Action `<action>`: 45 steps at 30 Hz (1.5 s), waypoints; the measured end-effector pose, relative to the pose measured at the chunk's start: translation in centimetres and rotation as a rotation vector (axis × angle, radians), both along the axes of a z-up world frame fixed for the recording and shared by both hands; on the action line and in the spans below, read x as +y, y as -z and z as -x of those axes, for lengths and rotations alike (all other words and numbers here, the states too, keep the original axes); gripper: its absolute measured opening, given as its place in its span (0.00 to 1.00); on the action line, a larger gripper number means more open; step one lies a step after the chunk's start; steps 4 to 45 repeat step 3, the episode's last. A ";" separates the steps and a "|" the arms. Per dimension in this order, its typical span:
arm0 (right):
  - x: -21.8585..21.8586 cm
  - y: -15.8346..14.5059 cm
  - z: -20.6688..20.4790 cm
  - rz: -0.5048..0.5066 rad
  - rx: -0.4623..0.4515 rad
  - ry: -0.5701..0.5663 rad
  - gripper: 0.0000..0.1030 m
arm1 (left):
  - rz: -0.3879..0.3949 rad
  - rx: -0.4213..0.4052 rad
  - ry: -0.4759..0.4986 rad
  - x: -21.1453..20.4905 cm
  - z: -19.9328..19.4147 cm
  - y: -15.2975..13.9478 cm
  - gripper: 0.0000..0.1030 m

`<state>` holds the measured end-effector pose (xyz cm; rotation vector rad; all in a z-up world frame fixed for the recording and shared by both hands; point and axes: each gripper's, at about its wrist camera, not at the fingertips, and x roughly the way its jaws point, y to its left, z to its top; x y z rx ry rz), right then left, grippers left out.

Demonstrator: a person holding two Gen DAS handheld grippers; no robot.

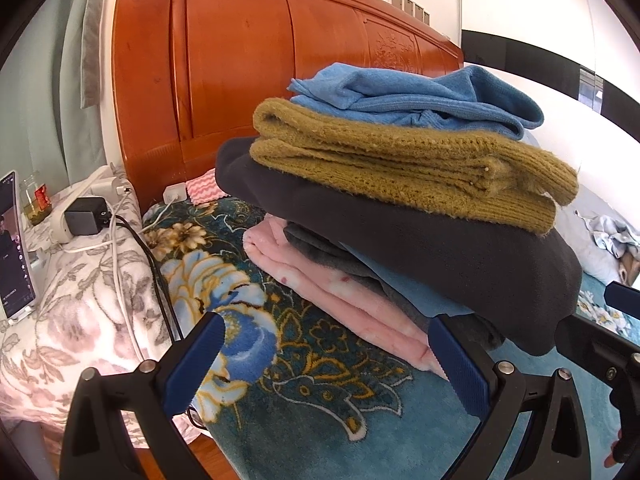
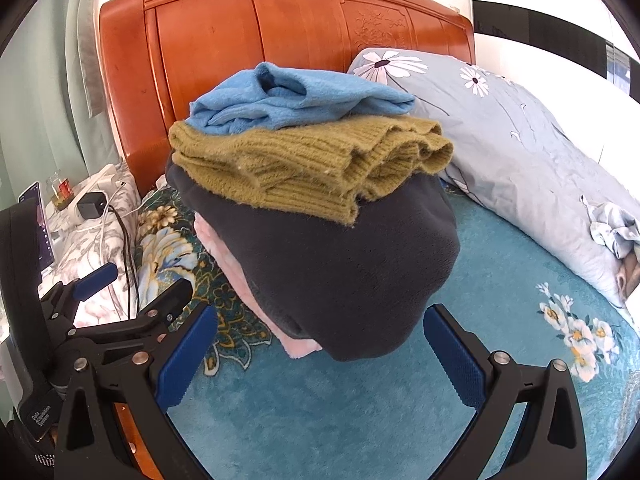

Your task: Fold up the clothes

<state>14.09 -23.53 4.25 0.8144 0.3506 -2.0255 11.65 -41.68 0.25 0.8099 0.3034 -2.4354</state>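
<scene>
Both tools hang low over the bed [image 2: 360, 420], side by side, aimed at the headboard [image 2: 280, 28]. The left tool [image 1: 332, 356] and right tool [image 2: 320, 344] gape wide, gripping nothing. The stack of folded clothes [image 2: 320, 208] sits on the bed just ahead, its dark bottom edge between the right tool's fingers [image 2: 452, 356].

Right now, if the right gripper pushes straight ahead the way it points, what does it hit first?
Most likely the dark grey garment low in the folded stack: its rounded edge hangs between the open fingers of the right gripper. Depth is uncertain.
</scene>
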 end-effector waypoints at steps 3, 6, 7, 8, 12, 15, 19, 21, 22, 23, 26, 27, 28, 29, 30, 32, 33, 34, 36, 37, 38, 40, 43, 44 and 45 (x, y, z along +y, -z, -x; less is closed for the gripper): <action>-0.1 0.0 -0.2 -0.001 0.003 -0.007 1.00 | 0.007 0.008 -0.009 0.1 -0.1 -0.2 1.00; -0.1 0.0 -0.2 -0.001 0.003 -0.007 1.00 | 0.007 0.008 -0.009 0.1 -0.1 -0.2 1.00; -0.1 0.0 -0.2 -0.001 0.003 -0.007 1.00 | 0.007 0.008 -0.009 0.1 -0.1 -0.2 1.00; -0.1 0.0 -0.2 -0.001 0.003 -0.007 1.00 | 0.007 0.008 -0.009 0.1 -0.1 -0.2 1.00; -0.1 0.0 -0.2 -0.001 0.003 -0.007 1.00 | 0.007 0.008 -0.009 0.1 -0.1 -0.2 1.00; -0.1 0.0 -0.2 -0.001 0.003 -0.007 1.00 | 0.007 0.008 -0.009 0.1 -0.1 -0.2 1.00; -0.1 0.0 -0.2 -0.001 0.003 -0.007 1.00 | 0.007 0.008 -0.009 0.1 -0.1 -0.2 1.00; -0.1 0.0 -0.2 -0.001 0.003 -0.007 1.00 | 0.007 0.008 -0.009 0.1 -0.1 -0.2 1.00; -0.1 0.0 -0.2 -0.001 0.003 -0.007 1.00 | 0.007 0.008 -0.009 0.1 -0.1 -0.2 1.00; -0.1 0.0 -0.2 -0.001 0.003 -0.007 1.00 | 0.007 0.008 -0.009 0.1 -0.1 -0.2 1.00; -0.1 0.0 -0.2 -0.001 0.003 -0.007 1.00 | 0.007 0.008 -0.009 0.1 -0.1 -0.2 1.00; -0.1 0.0 -0.2 -0.001 0.003 -0.007 1.00 | 0.007 0.008 -0.009 0.1 -0.1 -0.2 1.00; -0.1 0.0 -0.2 -0.001 0.003 -0.007 1.00 | 0.007 0.008 -0.009 0.1 -0.1 -0.2 1.00; -0.1 0.0 -0.2 -0.001 0.003 -0.007 1.00 | 0.007 0.008 -0.009 0.1 -0.1 -0.2 1.00; -0.1 0.0 -0.2 -0.001 0.003 -0.007 1.00 | 0.007 0.008 -0.009 0.1 -0.1 -0.2 1.00; -0.1 0.0 -0.2 -0.001 0.003 -0.007 1.00 | 0.007 0.008 -0.009 0.1 -0.1 -0.2 1.00; -0.1 0.0 -0.2 -0.001 0.003 -0.007 1.00 | 0.007 0.008 -0.009 0.1 -0.1 -0.2 1.00; -0.1 0.0 -0.2 -0.001 0.003 -0.007 1.00 | 0.007 0.008 -0.009 0.1 -0.1 -0.2 1.00; -0.1 0.0 -0.2 -0.001 0.003 -0.007 1.00 | 0.007 0.008 -0.009 0.1 -0.1 -0.2 1.00; -0.1 0.0 -0.2 -0.001 0.003 -0.007 1.00 | 0.007 0.008 -0.009 0.1 -0.1 -0.2 1.00; -0.1 0.0 -0.2 -0.001 0.003 -0.007 1.00 | 0.007 0.008 -0.009 0.1 -0.1 -0.2 1.00; -0.1 0.0 -0.2 -0.001 0.003 -0.007 1.00 | 0.007 0.008 -0.009 0.1 -0.1 -0.2 1.00; -0.1 0.0 -0.2 -0.001 0.003 -0.007 1.00 | 0.007 0.008 -0.009 0.1 -0.1 -0.2 1.00; -0.1 0.0 -0.2 -0.001 0.003 -0.007 1.00 | 0.007 0.008 -0.009 0.1 -0.1 -0.2 1.00; -0.1 0.0 -0.2 -0.001 0.003 -0.007 1.00 | 0.007 0.008 -0.009 0.1 -0.1 -0.2 1.00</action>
